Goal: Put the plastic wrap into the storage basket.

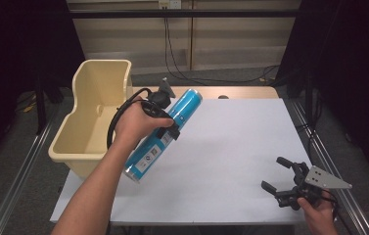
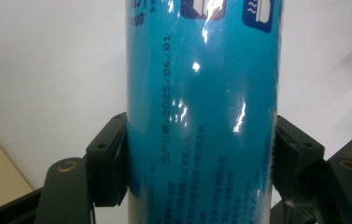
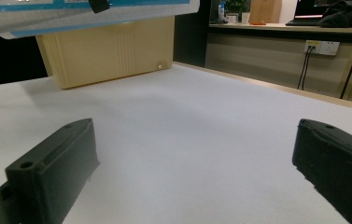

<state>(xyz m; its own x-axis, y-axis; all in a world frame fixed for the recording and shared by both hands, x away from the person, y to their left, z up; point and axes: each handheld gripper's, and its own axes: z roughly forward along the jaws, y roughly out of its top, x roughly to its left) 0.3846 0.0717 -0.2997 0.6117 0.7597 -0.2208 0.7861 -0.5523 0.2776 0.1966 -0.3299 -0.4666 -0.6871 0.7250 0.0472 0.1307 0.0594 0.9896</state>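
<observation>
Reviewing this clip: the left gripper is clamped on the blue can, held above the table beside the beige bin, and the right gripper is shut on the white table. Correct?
Not quite. The right gripper is open, its jaws spread wide with nothing between them, as the right gripper view shows. The rest holds: the left gripper clamps the blue can beside the beige bin.

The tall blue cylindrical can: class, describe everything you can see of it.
The tall blue cylindrical can looks glossy, wrapped in a shiny blue label with white panels, small printed text and a date reading 2025/06/01. It has a silvery rim at its lower end. It is tilted, held off the white table beside the cream plastic bin. The left gripper clamps its sides, one black jaw on each side.
</observation>
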